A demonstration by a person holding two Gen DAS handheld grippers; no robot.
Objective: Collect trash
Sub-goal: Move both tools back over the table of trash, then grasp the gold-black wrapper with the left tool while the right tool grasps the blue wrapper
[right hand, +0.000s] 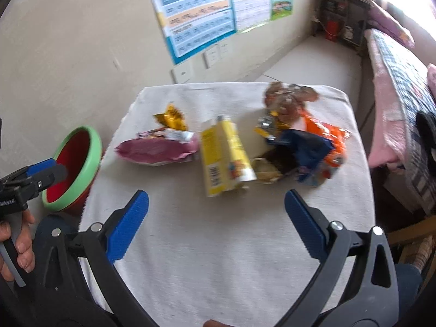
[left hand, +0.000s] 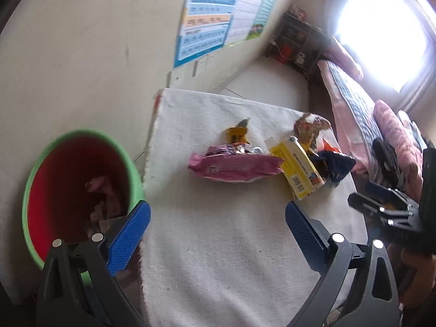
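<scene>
Wrappers (right hand: 231, 147) beyond right tool (right hand: 216, 209)

- Left wrist view looks down from near, over the white cloth-covered desk (left hand: 218, 245) edge and green-rimmed red bin (left hand: 79, 190).
- Right wrist view faces the same desk (right hand: 218, 245) farther right; both share its wrapper litter and far poster wall.

- You are in a home bedroom: bed (right hand: 395, 81) with pink bedding along the window.
- Learning chart (right hand: 196, 13) on wall; cluttered shelf (right hand: 340, 24) in corner.
</scene>
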